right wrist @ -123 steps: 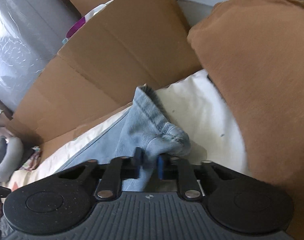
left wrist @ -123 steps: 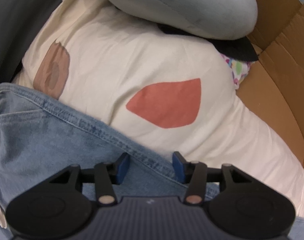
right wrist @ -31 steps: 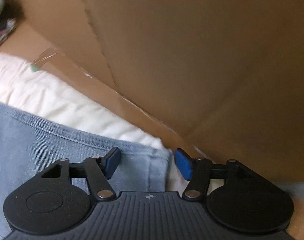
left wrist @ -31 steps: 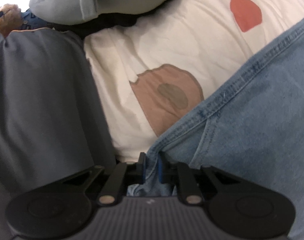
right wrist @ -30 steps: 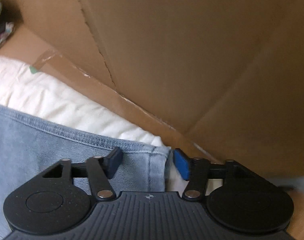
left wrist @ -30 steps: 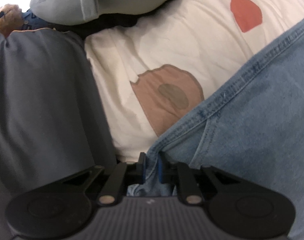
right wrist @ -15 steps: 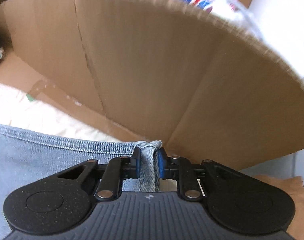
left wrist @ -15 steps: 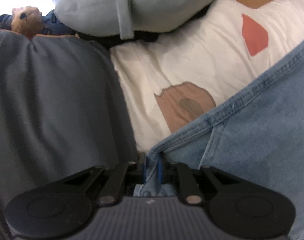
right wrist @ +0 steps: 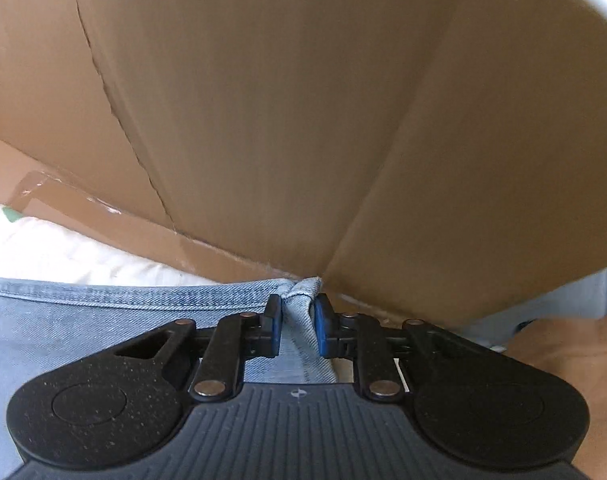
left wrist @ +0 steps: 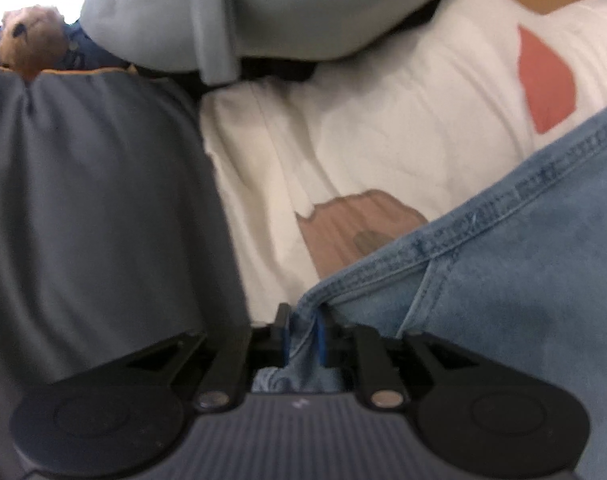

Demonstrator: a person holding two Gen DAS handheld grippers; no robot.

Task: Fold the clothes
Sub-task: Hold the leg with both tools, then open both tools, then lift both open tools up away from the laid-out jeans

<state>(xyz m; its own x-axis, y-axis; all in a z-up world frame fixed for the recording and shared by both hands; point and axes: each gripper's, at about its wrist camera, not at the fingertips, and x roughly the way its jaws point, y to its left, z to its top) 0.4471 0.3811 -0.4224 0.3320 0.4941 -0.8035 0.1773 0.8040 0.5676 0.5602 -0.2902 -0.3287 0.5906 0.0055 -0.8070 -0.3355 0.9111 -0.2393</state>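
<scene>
The light blue denim jeans point(left wrist: 503, 280) lie spread over a cream bedcover point(left wrist: 383, 120) printed with a red patch point(left wrist: 547, 80) and a brown patch point(left wrist: 355, 224), the stitched hem running diagonally across the left wrist view. The left claw point(left wrist: 303, 332) is pinching a bunched corner of the denim, its blue pads pressed against the fold with cloth showing between them. The right claw point(right wrist: 296, 324) likewise pinches a gathered corner of the jeans point(right wrist: 103, 320), the seam edge stretching away to the left from the grip. Just beyond the right claw stands a brown cardboard panel point(right wrist: 303, 100), creased and partly torn along one line, with a strip of the cream bedcover point(right wrist: 63, 248) visible between it and the denim. To the left of the jeans in the left wrist view lies a dark grey fabric mass point(left wrist: 95, 200), touching the bedcover's edge. Above it rests a pale grey-blue cushion point(left wrist: 263, 8), and at the far left corner a small tan plush toy point(left wrist: 27, 44) is visible, blurred.
</scene>
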